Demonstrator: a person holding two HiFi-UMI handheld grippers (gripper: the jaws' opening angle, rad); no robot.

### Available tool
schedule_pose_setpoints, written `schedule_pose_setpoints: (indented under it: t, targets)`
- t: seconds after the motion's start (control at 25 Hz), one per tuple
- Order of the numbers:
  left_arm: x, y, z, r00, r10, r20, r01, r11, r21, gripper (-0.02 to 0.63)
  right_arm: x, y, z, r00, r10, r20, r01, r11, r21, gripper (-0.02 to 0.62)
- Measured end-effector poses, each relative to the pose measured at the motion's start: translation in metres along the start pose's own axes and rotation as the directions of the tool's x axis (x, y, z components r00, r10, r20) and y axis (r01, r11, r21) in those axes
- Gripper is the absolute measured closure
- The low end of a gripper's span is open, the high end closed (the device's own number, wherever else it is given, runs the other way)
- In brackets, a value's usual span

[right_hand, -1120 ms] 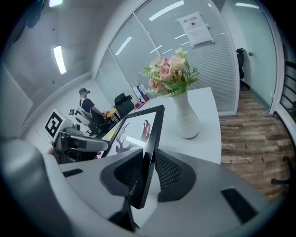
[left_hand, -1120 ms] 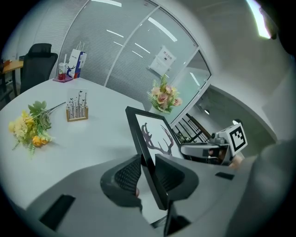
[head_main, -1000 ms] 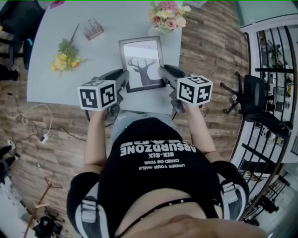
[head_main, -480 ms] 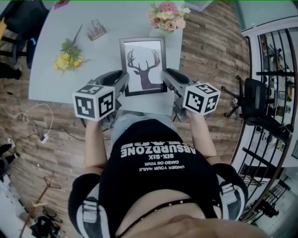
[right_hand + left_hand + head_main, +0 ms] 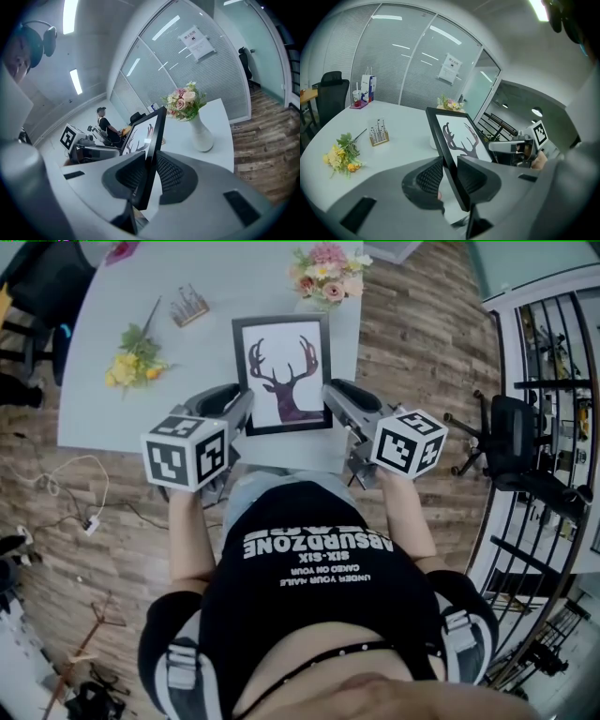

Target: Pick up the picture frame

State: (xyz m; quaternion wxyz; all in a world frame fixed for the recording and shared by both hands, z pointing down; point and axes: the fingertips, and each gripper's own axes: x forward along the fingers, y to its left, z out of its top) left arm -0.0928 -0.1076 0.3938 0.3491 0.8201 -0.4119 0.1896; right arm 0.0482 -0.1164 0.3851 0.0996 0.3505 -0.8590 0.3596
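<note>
Lifted higher, left hand-held gripper and just-tightened right hand-held gripper clamp picture frame; vase holds flowers.

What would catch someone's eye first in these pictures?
The black picture frame with a deer-antler print, gripped at its side edges by the left tongs and right tongs over the near edge of the grey table; the right tongs have just been closing on it. Next, a vase of pink flowers beyond it and yellow flowers lying to the left.

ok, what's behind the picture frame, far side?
A white vase of pink flowers stands on the table beyond the picture frame's top edge. The frame's back and the table patch beneath it are covered.
</note>
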Motion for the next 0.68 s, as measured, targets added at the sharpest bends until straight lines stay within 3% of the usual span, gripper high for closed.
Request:
schedule_pose_setpoints:
  t: [0.68]
  targets:
    - [-0.0028,-0.0029,0.0019,1.000,-0.005,0.011,0.004,1.000,0.014,0.505,-0.0022,0.0010,-0.0042,1.000,-0.020,-0.006,0.020,0.999,-0.028,0.510]
